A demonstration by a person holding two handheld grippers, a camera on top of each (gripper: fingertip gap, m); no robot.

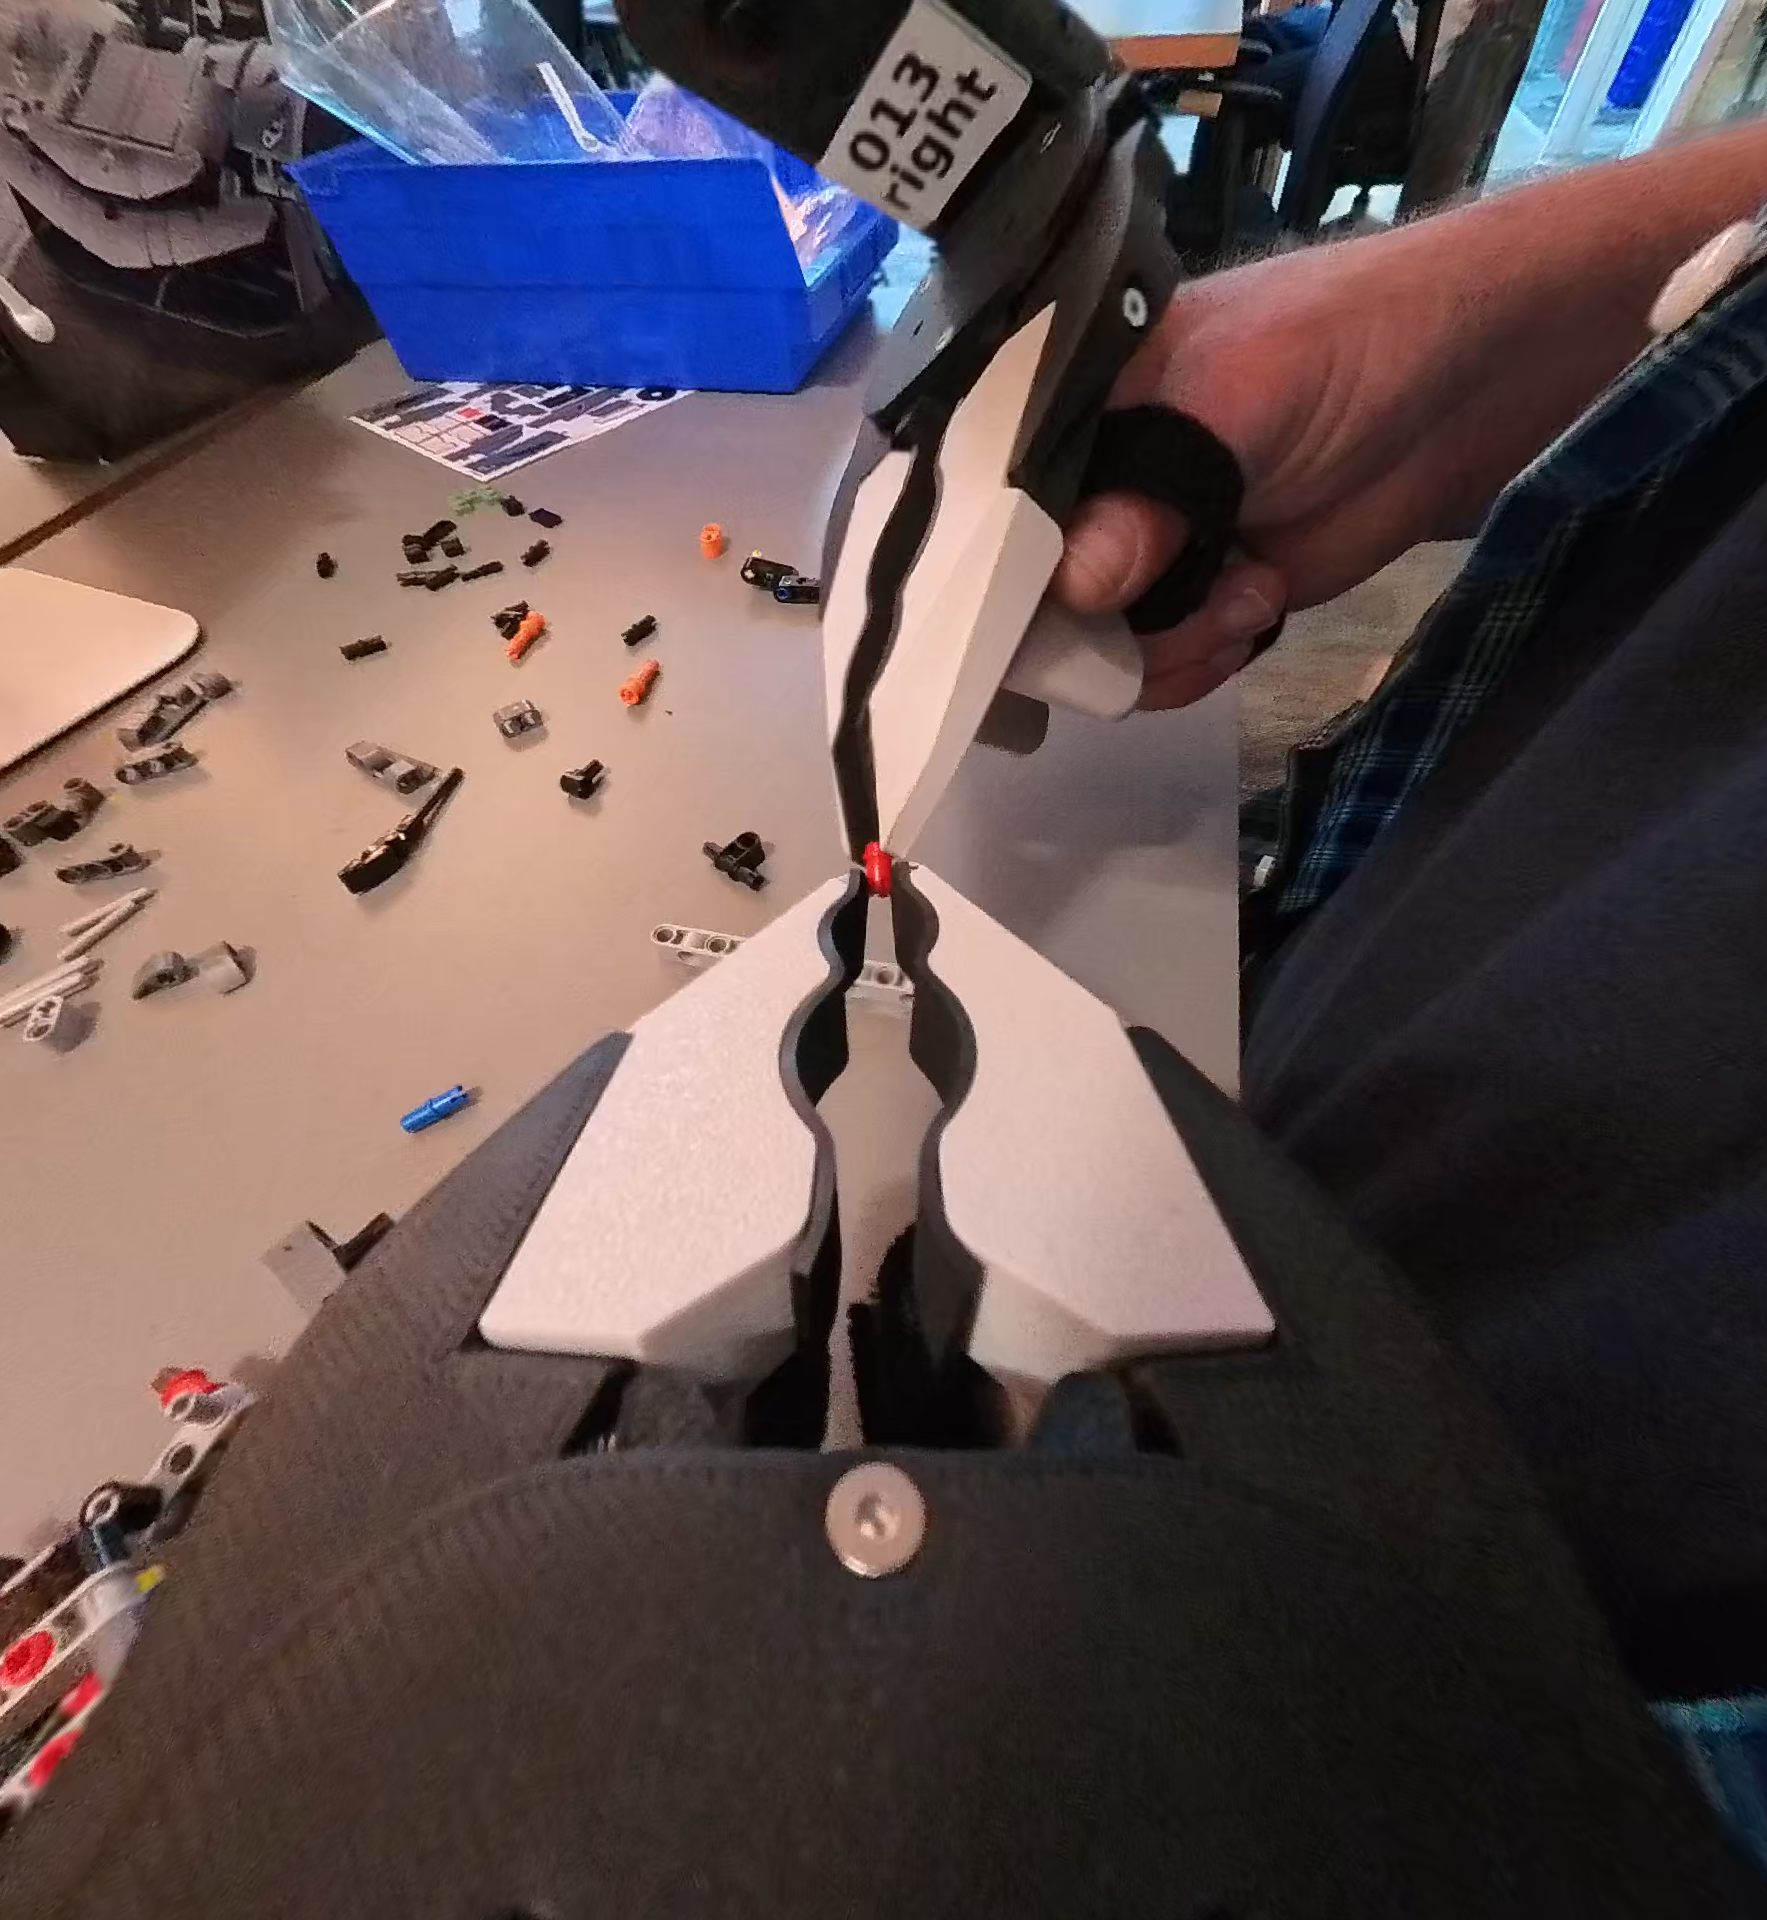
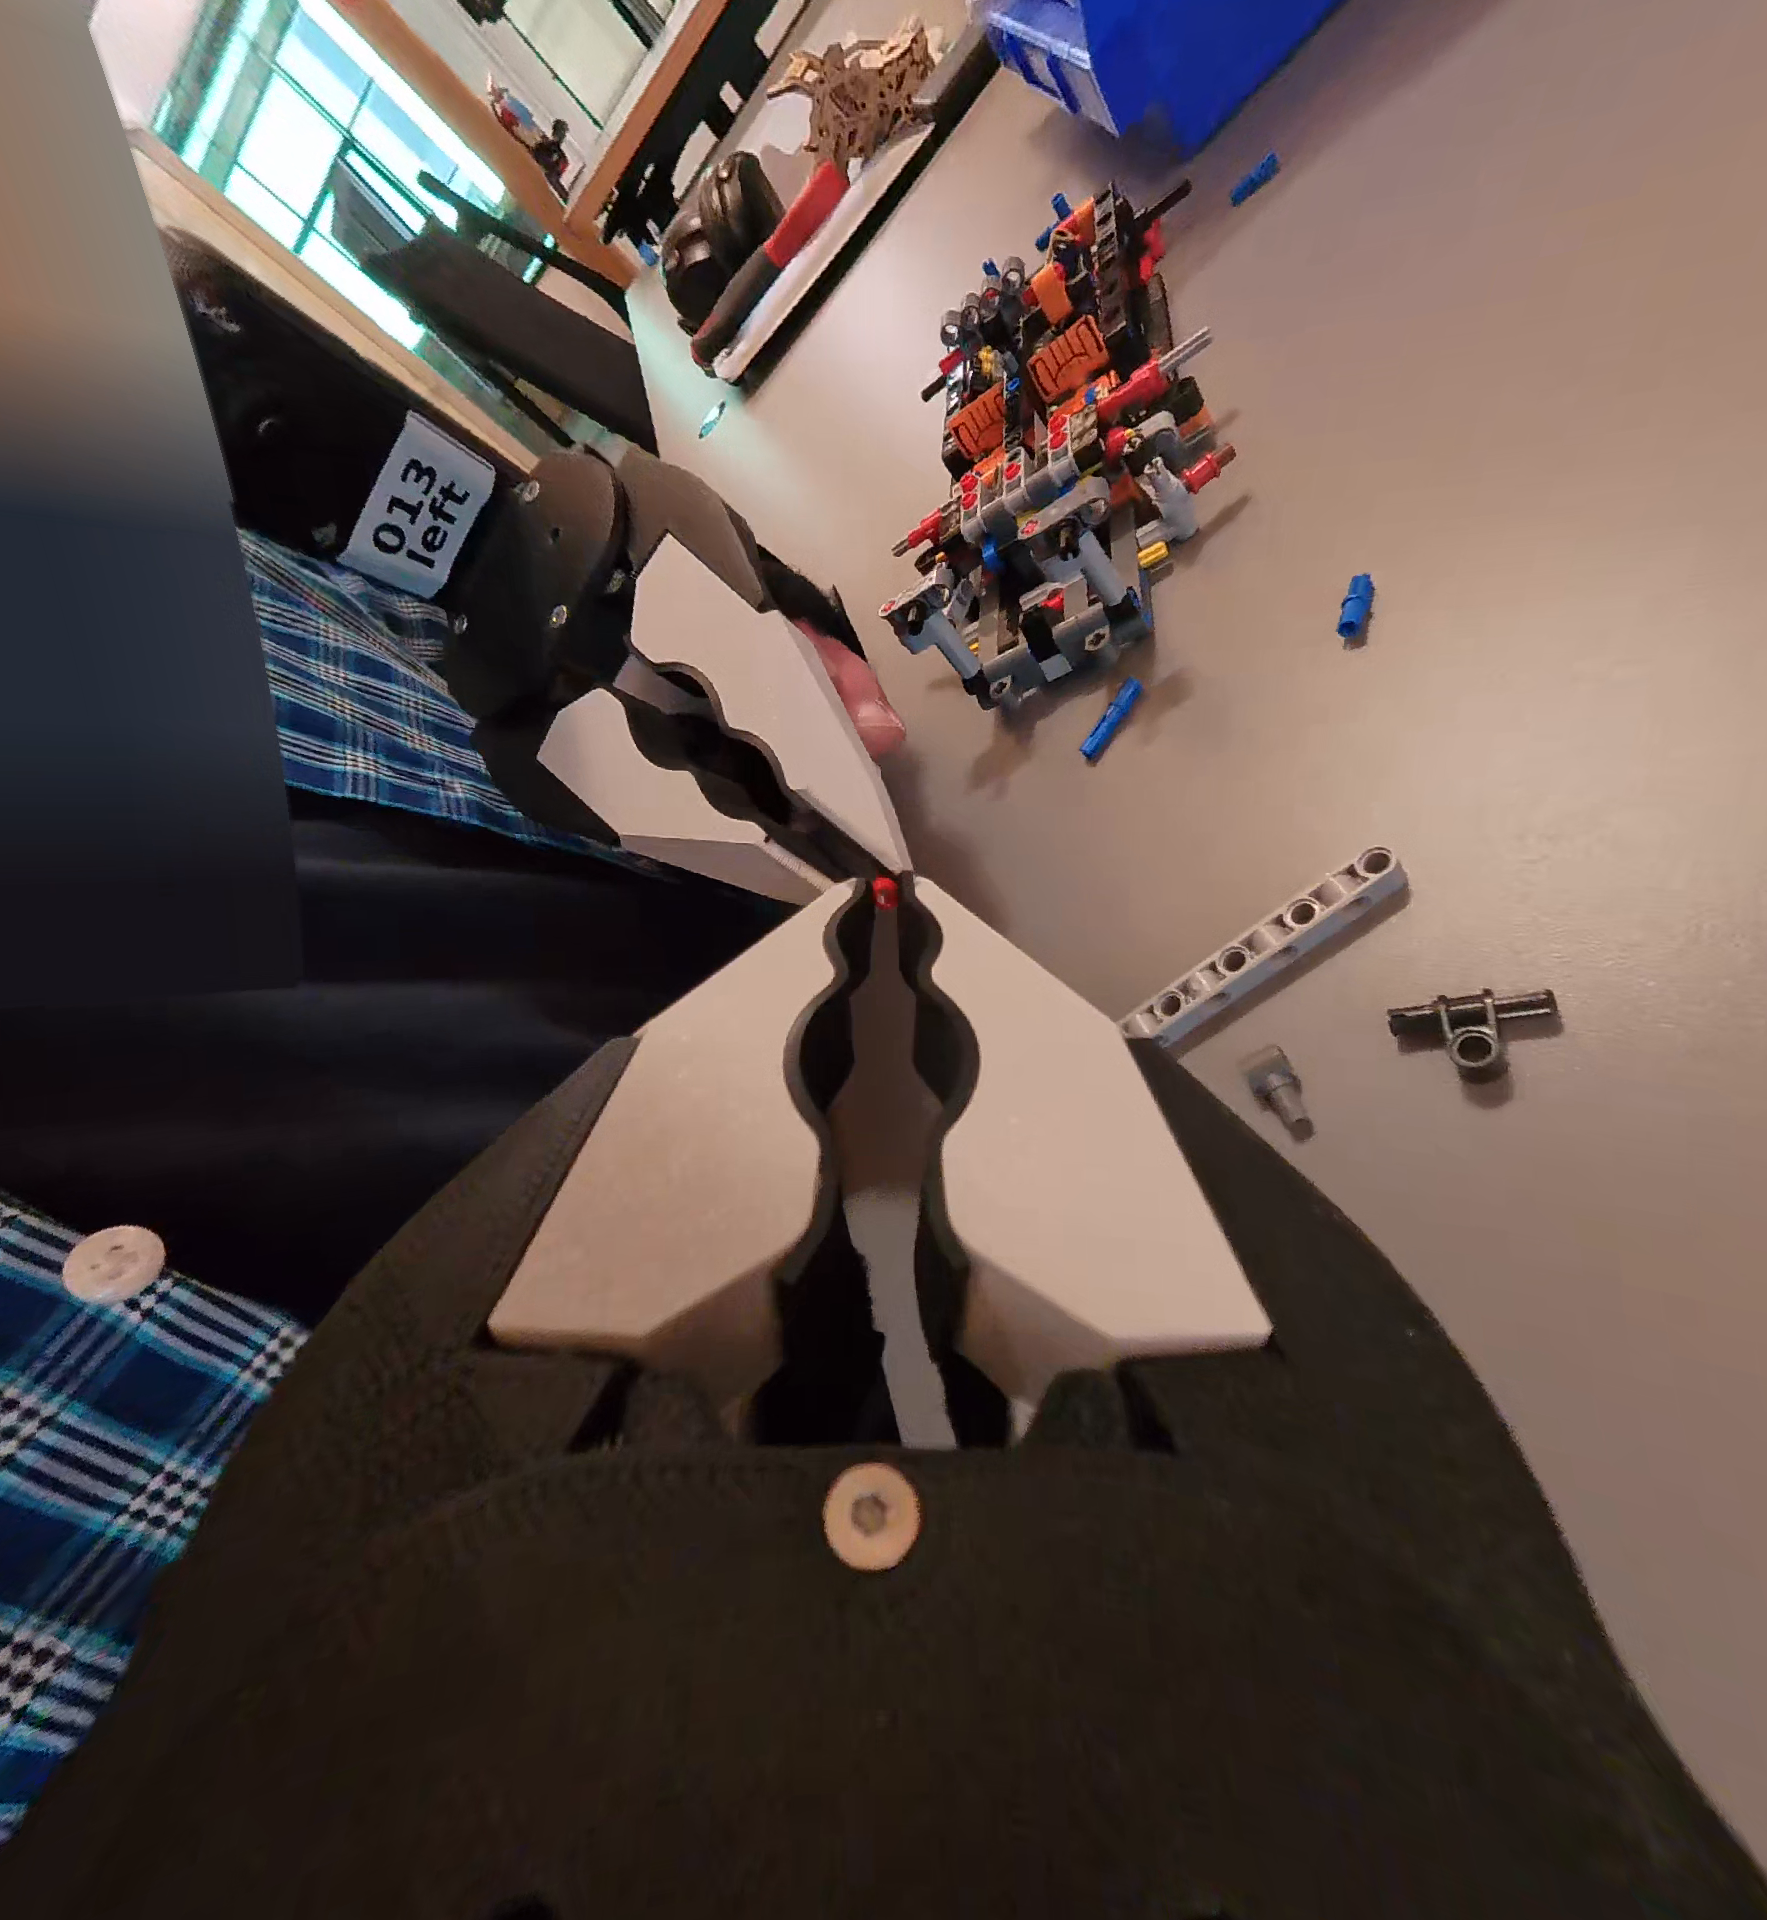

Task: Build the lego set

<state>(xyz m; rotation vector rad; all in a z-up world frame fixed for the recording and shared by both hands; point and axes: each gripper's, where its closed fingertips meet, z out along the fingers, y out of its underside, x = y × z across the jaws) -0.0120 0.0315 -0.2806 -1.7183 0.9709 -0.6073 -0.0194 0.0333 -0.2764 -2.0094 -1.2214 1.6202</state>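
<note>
While both grippers meet tip to tip in the air just above the near edge of the desk (image 2: 1585, 831), a tiny red piece (image 1: 876, 869) sits pinched at the point where they touch. The left gripper (image 1: 874, 891) is clenched at its tips around this piece, and the right gripper (image 2: 887, 896) is also closed down on it from the opposite side, so each appears to grasp the same part. It looks like a small round plastic bush or pin end: very light, hard and stiff, smooth enough to slip or pop free, and best held across its narrow sides with the fingertips alone. Its long axis cannot be told for sure; the piece is too small and mostly hidden by the tips. Beyond the grippers, on the middle of the desk, a long grey beam with holes (image 2: 1274, 940) lies flat, its length running away toward the far right, with a black cross-shaped connector (image 2: 1471, 1029) just beside it. Farther on stands the half-built model (image 2: 1055, 457), a dense block of orange, red, grey and black parts. Loose black, orange and grey pieces (image 1: 422, 748) are scattered across the desk's middle, and a blue bin (image 1: 588, 270) holding clear bags sits near the far edge.
</note>
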